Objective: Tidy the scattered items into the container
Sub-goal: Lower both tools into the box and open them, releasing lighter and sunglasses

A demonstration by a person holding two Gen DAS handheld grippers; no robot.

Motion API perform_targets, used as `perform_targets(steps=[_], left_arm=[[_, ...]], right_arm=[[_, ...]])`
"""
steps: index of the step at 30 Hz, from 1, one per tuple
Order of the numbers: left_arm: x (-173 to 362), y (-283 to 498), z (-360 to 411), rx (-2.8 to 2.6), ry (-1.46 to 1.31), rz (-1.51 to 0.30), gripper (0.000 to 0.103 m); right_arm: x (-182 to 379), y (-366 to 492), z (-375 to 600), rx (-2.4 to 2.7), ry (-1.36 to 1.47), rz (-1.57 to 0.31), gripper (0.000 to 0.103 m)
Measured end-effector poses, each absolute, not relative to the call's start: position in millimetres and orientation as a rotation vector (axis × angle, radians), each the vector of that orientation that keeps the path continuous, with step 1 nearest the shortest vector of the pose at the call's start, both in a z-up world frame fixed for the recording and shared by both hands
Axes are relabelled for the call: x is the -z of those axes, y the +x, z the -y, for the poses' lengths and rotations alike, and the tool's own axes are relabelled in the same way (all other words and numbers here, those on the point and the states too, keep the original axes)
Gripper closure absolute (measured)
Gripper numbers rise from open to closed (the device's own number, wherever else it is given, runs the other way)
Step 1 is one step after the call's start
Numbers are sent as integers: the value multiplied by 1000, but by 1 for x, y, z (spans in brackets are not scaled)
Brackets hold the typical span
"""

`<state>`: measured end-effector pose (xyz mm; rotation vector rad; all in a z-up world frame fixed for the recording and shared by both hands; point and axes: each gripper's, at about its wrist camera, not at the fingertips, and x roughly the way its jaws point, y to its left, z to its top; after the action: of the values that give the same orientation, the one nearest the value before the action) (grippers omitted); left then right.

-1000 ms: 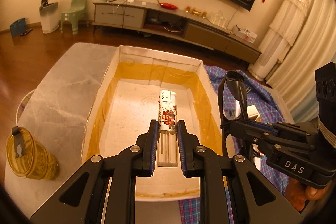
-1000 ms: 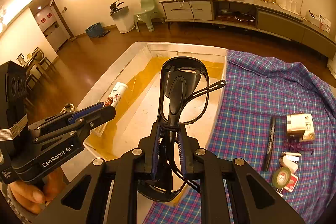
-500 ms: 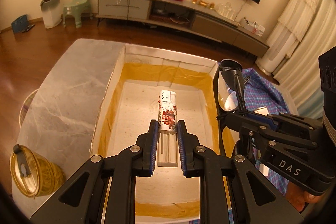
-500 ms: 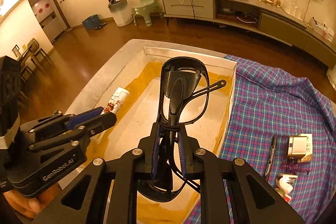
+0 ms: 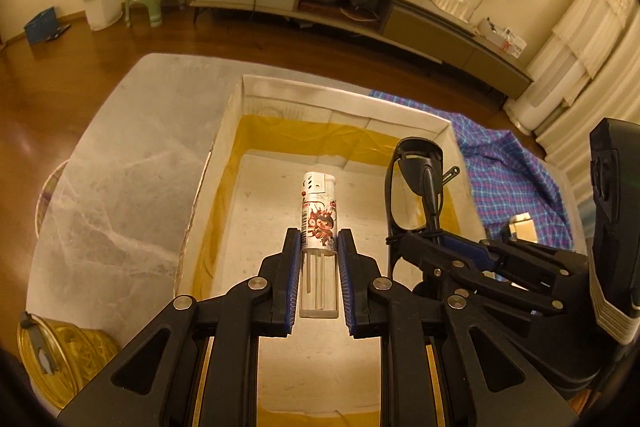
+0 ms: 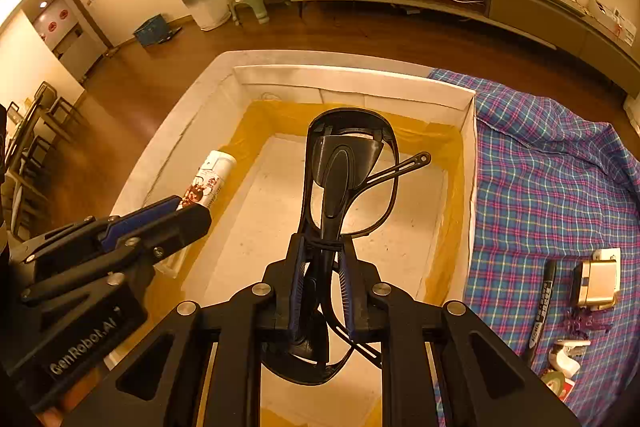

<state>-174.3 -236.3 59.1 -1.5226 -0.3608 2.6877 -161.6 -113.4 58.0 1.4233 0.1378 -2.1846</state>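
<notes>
My left gripper (image 5: 319,245) is shut on a white lighter (image 5: 319,215) with a red cartoon print, held above the inside of the white box (image 5: 344,97) with yellow-taped walls. My right gripper (image 6: 322,251) is shut on a pair of folded black glasses (image 6: 348,163), which stand up from its jaws over the same box (image 6: 352,83). In the right wrist view the left gripper (image 6: 188,209) and the lighter (image 6: 210,179) hang over the box's left wall. In the left wrist view the right gripper (image 5: 404,245) with the glasses (image 5: 420,179) is over the box's right side.
The box sits on a grey marble table (image 5: 116,179) beside a plaid cloth (image 6: 552,179). On the cloth lie a black marker (image 6: 542,307), a small gold box (image 6: 596,281), a purple tangle (image 6: 582,321) and a white clip (image 6: 564,357). An amber lidded jar (image 5: 60,359) stands at the table's near left.
Both grippers have moved forward and lower over the box with their items still held. The box now fills more of each view.
</notes>
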Motion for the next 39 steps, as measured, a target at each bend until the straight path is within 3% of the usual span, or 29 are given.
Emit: perform_targets(steps=[11, 23, 24, 27, 29, 35, 36, 39], left_arm=[[-23, -220, 241, -2658, -1672, 374, 84], [9, -248, 241, -2633, -1762, 340, 83], [9, -247, 240, -2641, -1753, 328, 82], [5, -245, 236, -2655, -1734, 277, 66], [2, -240, 232, -2669, -1717, 243, 65], [-36, -193, 235, -2718, -1562, 232, 60], [-47, -179, 239, -2753, -1517, 233, 59], [-77, -142, 248, -2866, -1393, 176, 41]], right_arm=[[-29, -194, 138, 2169, 1548, -286, 85], [-18, -218, 142, 2191, 1590, -279, 84], [-20, -219, 141, 2202, 1583, -273, 82], [-24, -219, 138, 2211, 1569, -264, 80], [-31, -208, 136, 2210, 1549, -250, 80], [-74, -153, 100, 2229, 1360, -182, 64], [-82, -140, 93, 2245, 1315, -180, 57], [-99, -100, 68, 2311, 1195, -204, 36]])
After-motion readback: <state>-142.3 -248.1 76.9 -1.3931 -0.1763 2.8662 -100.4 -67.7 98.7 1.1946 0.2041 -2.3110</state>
